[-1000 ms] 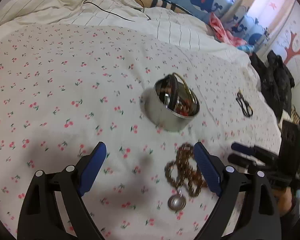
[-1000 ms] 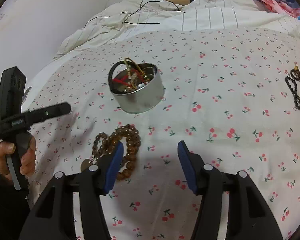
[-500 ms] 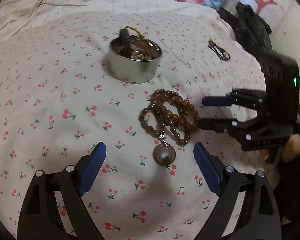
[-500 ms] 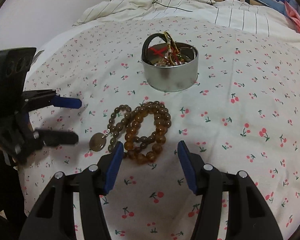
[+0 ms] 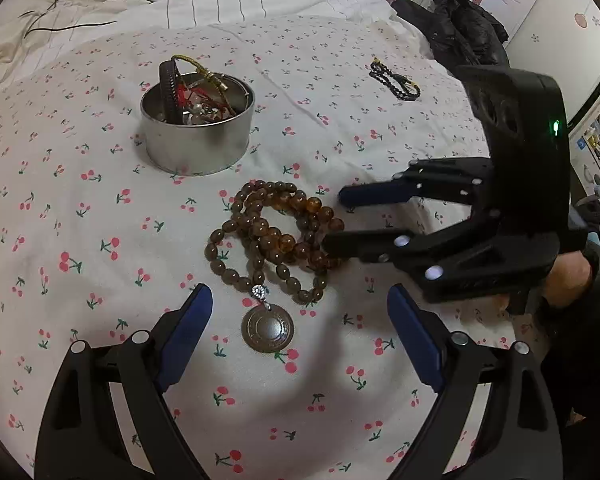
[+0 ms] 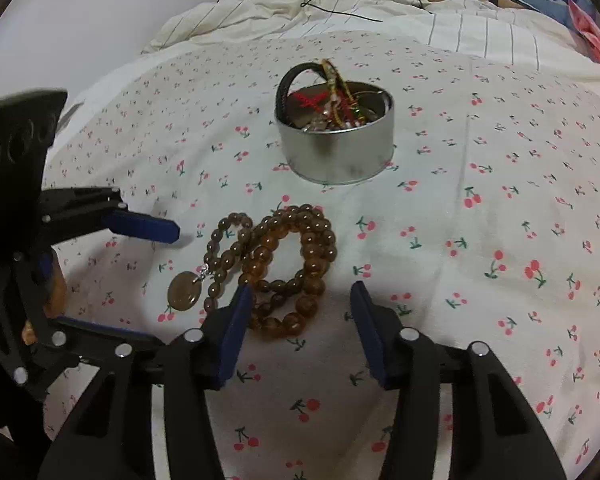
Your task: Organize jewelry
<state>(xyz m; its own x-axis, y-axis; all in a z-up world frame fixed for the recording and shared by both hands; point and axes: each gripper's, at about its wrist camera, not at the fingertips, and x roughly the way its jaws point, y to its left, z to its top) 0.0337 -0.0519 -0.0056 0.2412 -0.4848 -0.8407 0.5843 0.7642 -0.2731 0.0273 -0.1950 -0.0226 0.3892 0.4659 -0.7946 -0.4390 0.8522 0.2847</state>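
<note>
A pile of amber bead strands (image 5: 276,236) with a round metal pendant (image 5: 267,328) lies on the cherry-print bedsheet (image 5: 100,280). My left gripper (image 5: 298,304) is open wide just short of the pendant, holding nothing. From the right, my right gripper (image 5: 334,222) reaches the pile, its jaws closing; one fingertip touches the beads, the other stands apart. In the right wrist view the beads (image 6: 288,256) lie partly between the right gripper's (image 6: 300,292) pads, which do not press them. A round tin (image 5: 198,128) behind holds several bracelets.
A black bead bracelet (image 5: 396,82) lies on the sheet at the far right. Striped bedding with thin black cables (image 5: 60,24) is bunched at the back. Dark clothing (image 5: 464,36) sits at the bed's right edge. A hand (image 5: 564,280) holds the right gripper.
Both grippers have come in closer to the bead pile from opposite sides and rolled. The right jaws have narrowed. The beads and tin have not moved.
</note>
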